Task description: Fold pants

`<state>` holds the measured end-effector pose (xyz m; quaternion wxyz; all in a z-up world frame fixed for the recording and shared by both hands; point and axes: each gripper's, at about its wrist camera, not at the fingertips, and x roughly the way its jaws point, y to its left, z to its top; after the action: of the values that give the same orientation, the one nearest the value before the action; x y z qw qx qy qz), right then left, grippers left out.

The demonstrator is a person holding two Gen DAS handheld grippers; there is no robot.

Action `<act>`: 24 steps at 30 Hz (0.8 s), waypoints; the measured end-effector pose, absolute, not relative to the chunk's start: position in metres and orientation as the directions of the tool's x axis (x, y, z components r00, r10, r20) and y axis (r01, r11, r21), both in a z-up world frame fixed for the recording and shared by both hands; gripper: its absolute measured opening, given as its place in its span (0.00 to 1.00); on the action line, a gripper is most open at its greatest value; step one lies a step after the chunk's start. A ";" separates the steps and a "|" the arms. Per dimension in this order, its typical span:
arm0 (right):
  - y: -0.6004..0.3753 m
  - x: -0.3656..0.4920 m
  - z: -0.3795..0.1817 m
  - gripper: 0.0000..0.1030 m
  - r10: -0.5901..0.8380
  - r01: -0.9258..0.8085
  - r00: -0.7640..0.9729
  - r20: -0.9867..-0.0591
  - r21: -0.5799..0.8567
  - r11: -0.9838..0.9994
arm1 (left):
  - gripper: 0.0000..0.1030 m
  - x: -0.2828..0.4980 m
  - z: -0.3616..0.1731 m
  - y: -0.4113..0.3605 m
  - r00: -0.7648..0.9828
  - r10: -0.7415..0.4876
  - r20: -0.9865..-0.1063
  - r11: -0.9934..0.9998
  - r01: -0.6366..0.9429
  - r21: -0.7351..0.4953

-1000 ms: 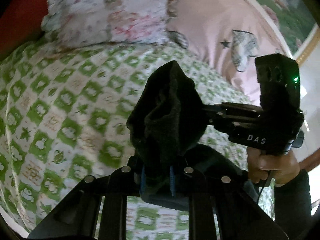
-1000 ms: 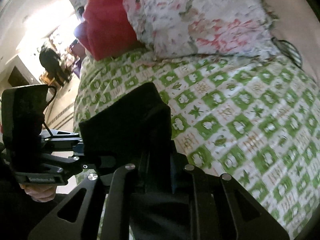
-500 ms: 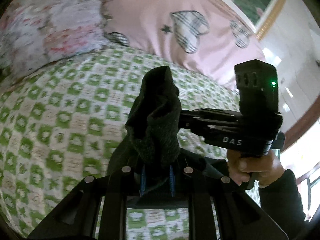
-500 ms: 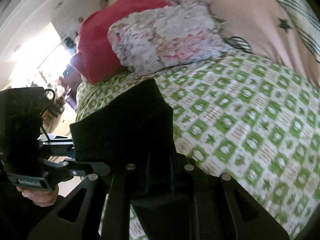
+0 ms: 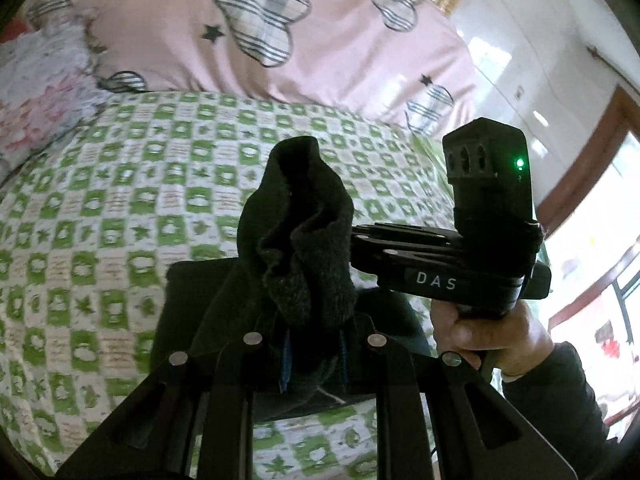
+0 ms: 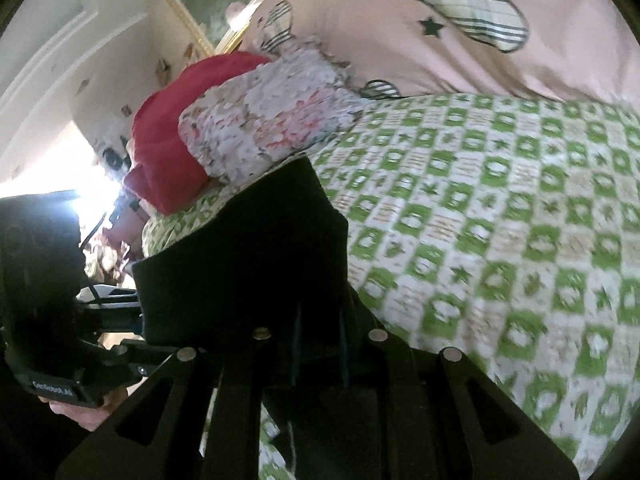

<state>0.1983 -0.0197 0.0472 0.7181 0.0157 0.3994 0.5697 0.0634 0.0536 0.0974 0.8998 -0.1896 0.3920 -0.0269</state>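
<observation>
A bed is covered by a quilt (image 5: pixel 120 208) printed in a green and white check of small leaves and stars; its cloth looks soft and slightly puckered. At the far side a large pink duvet (image 5: pixel 320 40) with plaid hearts and small black stars is heaped. To the left of it lies a floral pillow (image 6: pixel 272 116), ruffled at the edge, with a red cushion (image 6: pixel 160 148) behind it. A gilt picture frame (image 6: pixel 180 4) is seen on the pale far wall, and bright window light is seen at the right in the left wrist view.

The black pants (image 5: pixel 304 240) are held up over the quilt, fuzzy and fleece-like, bunched into a thick upright fold. The left gripper (image 5: pixel 312 356) is clamped on this bunch. The right gripper (image 6: pixel 318 344) is likewise closed on a flatter, smooth-edged part of the pants (image 6: pixel 248 256). The right gripper's boxy black body (image 5: pixel 460 248), marked DAS, is gripped by a hand (image 5: pixel 488 336) in a dark sleeve.
</observation>
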 end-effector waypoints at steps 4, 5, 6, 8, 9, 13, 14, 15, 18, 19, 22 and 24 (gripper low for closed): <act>-0.043 0.199 0.040 0.16 0.842 -0.779 0.057 -0.536 0.504 0.373 | 0.16 0.070 0.092 0.034 0.676 -0.214 -0.705 0.936 -0.064 -0.346; -0.049 0.199 0.038 0.16 0.846 -0.773 0.063 -0.530 0.510 0.377 | 0.16 0.071 0.091 0.030 0.674 -0.217 -0.706 0.938 -0.057 -0.342; -0.055 0.198 0.036 0.16 0.849 -0.767 0.070 -0.523 0.516 0.382 | 0.16 0.072 0.091 0.024 0.671 -0.220 -0.708 0.940 -0.047 -0.337; -0.066 0.196 0.033 0.16 0.857 -0.756 0.082 -0.509 0.529 0.387 | 0.16 0.073 0.089 0.014 0.667 -0.223 -0.711 0.946 -0.026 -0.322; -0.072 0.196 0.031 0.16 0.860 -0.749 0.089 -0.502 0.535 0.390 | 0.16 0.074 0.088 0.010 0.665 -0.225 -0.712 0.948 -0.018 -0.316; -0.091 0.194 0.022 0.16 0.866 -0.721 0.108 -0.488 0.561 0.406 | 0.16 0.077 0.081 -0.008 0.648 -0.229 -0.727 0.957 0.012 -0.290; -0.095 0.193 0.019 0.16 0.866 -0.714 0.111 -0.488 0.567 0.411 | 0.16 0.078 0.078 -0.012 0.643 -0.230 -0.731 0.958 0.019 -0.285; -0.098 0.193 0.016 0.16 0.865 -0.707 0.114 -0.489 0.571 0.416 | 0.17 0.078 0.075 -0.017 0.638 -0.229 -0.735 0.961 0.027 -0.275; -0.107 0.193 0.008 0.17 0.852 -0.689 0.132 -0.506 0.571 0.446 | 0.17 0.082 0.064 -0.028 0.629 -0.222 -0.745 0.968 0.046 -0.249; -0.109 0.192 0.005 0.18 0.846 -0.684 0.140 -0.514 0.568 0.458 | 0.17 0.083 0.060 -0.032 0.622 -0.222 -0.751 0.969 0.058 -0.239; -0.115 0.191 -0.001 0.25 0.816 -0.665 0.170 -0.553 0.547 0.509 | 0.22 0.084 0.051 -0.040 0.607 -0.234 -0.760 0.970 0.094 -0.223; -0.124 0.191 -0.005 0.25 0.780 -0.638 0.210 -0.590 0.522 0.566 | 0.31 0.083 0.045 -0.047 0.593 -0.255 -0.764 0.966 0.129 -0.222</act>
<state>0.1909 -0.1237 -0.0051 0.7733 0.0826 0.4303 0.4582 0.0831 -0.0473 0.0453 0.8895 -0.0718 0.4383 -0.1079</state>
